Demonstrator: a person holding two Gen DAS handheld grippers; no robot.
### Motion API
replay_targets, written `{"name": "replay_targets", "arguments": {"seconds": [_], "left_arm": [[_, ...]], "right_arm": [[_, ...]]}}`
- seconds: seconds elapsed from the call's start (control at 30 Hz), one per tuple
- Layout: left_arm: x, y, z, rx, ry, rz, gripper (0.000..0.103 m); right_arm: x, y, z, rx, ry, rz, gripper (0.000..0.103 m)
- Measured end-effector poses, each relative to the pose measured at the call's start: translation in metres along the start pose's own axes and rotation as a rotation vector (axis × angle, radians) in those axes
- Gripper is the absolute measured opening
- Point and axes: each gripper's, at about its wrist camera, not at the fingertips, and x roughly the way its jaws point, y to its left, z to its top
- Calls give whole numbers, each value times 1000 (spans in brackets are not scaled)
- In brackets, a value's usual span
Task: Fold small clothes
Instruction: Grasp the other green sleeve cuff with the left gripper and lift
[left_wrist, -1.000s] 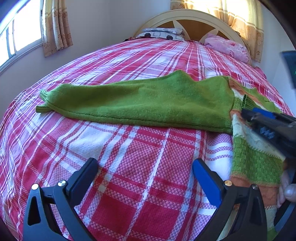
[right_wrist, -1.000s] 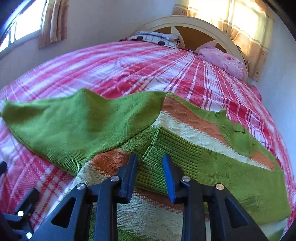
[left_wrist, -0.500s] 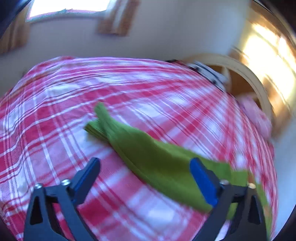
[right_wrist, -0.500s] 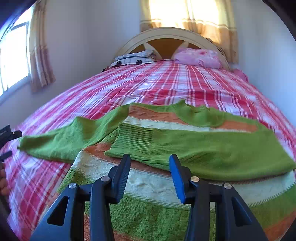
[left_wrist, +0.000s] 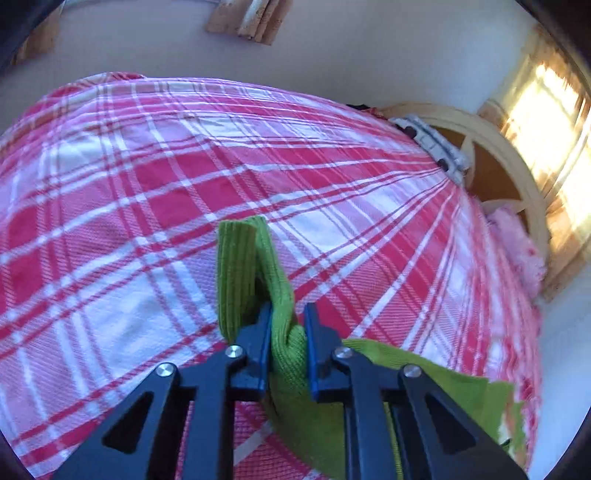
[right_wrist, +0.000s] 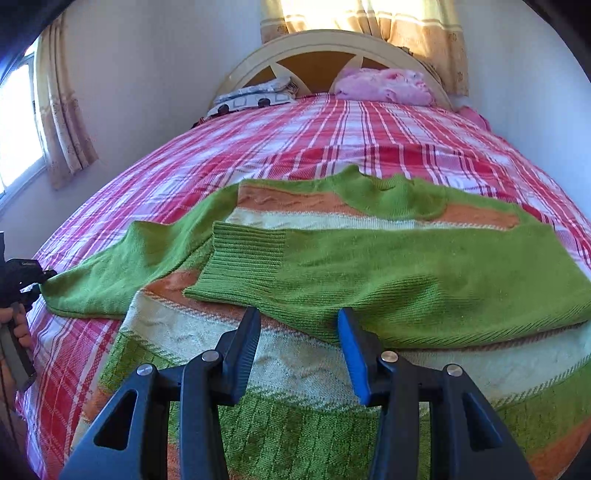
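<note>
Left tool (left_wrist: 287, 345): pinching the sleeve (left_wrist: 255, 273) cuff, sweater (right_wrist: 369, 266) body to its right.
Right tool (right_wrist: 299, 354): spread, idle above the hem.

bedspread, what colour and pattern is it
Red, pink and white plaid; the bedspread shows best in the right wrist view, under the sweater.
</note>
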Motion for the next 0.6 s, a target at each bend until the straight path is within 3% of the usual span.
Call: {"name": "replay_targets", "arguments": {"seconds": [0.17, 0.33, 0.5, 0.6], "left_arm": [[-20, -16, 3, 7, -53, -41, 14], [-81, -107, -7, 243, -163, -181, 14], [-137, -230, -76, 534, -197, -361, 14], [-149, -287, -134, 658, -160, -458, 14]], "right_arm": [[-4, -7, 0, 38, -7, 18, 45], [-35, -29, 3, 129, -109, 22, 45], [-63, -67, -1, 199, -133, -24, 45], [-80, -99, -10, 261, -138, -61, 45]]}}
